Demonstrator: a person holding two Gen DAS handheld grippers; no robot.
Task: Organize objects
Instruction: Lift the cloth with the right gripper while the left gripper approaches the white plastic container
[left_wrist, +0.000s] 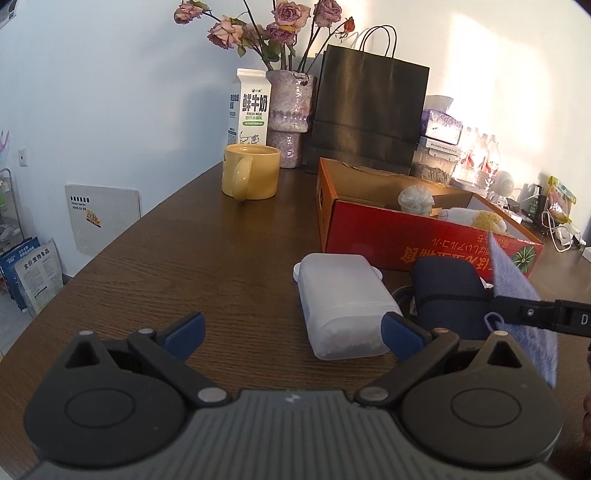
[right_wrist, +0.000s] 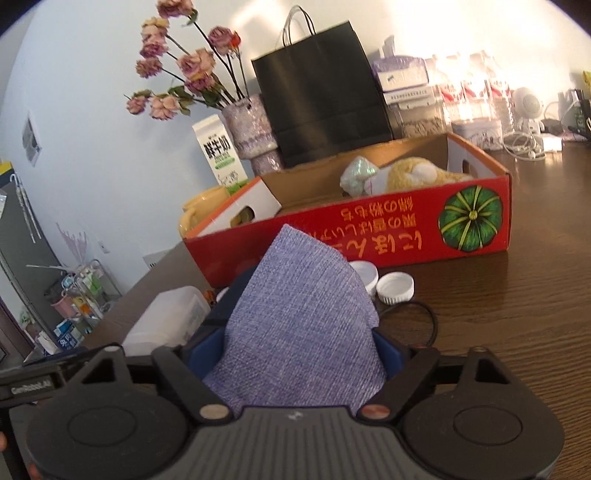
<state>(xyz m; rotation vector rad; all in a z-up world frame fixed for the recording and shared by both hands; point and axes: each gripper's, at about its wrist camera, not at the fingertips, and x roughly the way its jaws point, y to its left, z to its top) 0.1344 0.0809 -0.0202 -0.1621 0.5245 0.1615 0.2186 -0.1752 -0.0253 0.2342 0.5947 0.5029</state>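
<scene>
The right claw (right_wrist: 301, 350) grips a blue-grey woven fabric pouch (right_wrist: 295, 317), its blue pads pressed against the pouch's two sides, held above the dark wooden table (right_wrist: 498, 332) just in front of a red cardboard box (right_wrist: 369, 236). The box front carries upside-down yellow script and a green pumpkin picture; inside lie a yellow-and-white plush toy (right_wrist: 410, 173) and a pale crumpled ball (right_wrist: 360, 177). Two white plastic caps (right_wrist: 394, 288) sit by the box.

The left claw (left_wrist: 293, 334) stands open over the table, nothing between its pads — a translucent white plastic container (left_wrist: 340, 299) lies just ahead. Behind stands a white milk carton (left_wrist: 250, 107) reading "FRESH MILK", beside a yellow ceramic mug (left_wrist: 251, 171).
</scene>
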